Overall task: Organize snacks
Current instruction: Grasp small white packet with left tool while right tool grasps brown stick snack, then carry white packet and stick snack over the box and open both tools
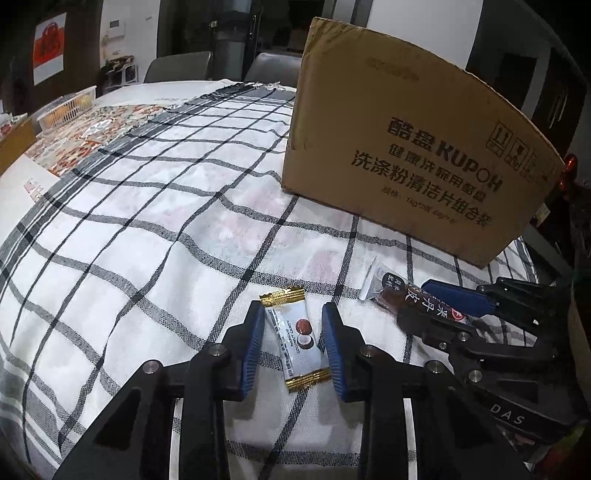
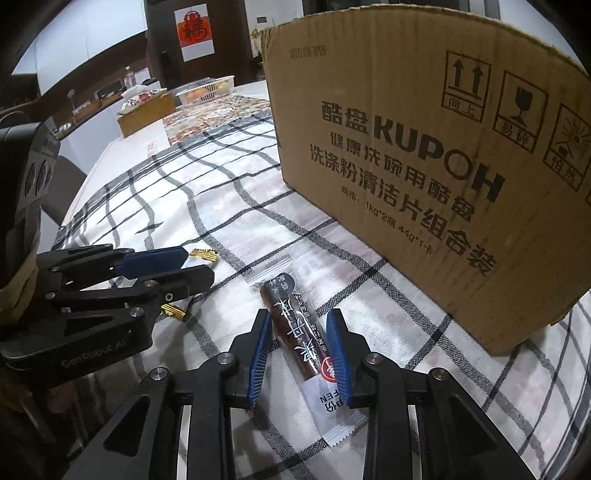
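Left gripper: you straddle the white candy; pads not yet pressing, so squeeze squarely.
Right gripper: apart around the dark snack stick; clamp its middle.

The cardboard box reads "酷盘 KUPOH", "健康洗碗用酷盘", "洗涤粉清洁片组合装", "1kg*2瓶 44g*1卡", with handling signs "向上", "易碎", "怕压"; the left gripper body reads "GenRobot.AI"; the right gripper body shows "DAS"; the red door poster bears "福"; the fruit-leather snack bar reads "果丹皮".
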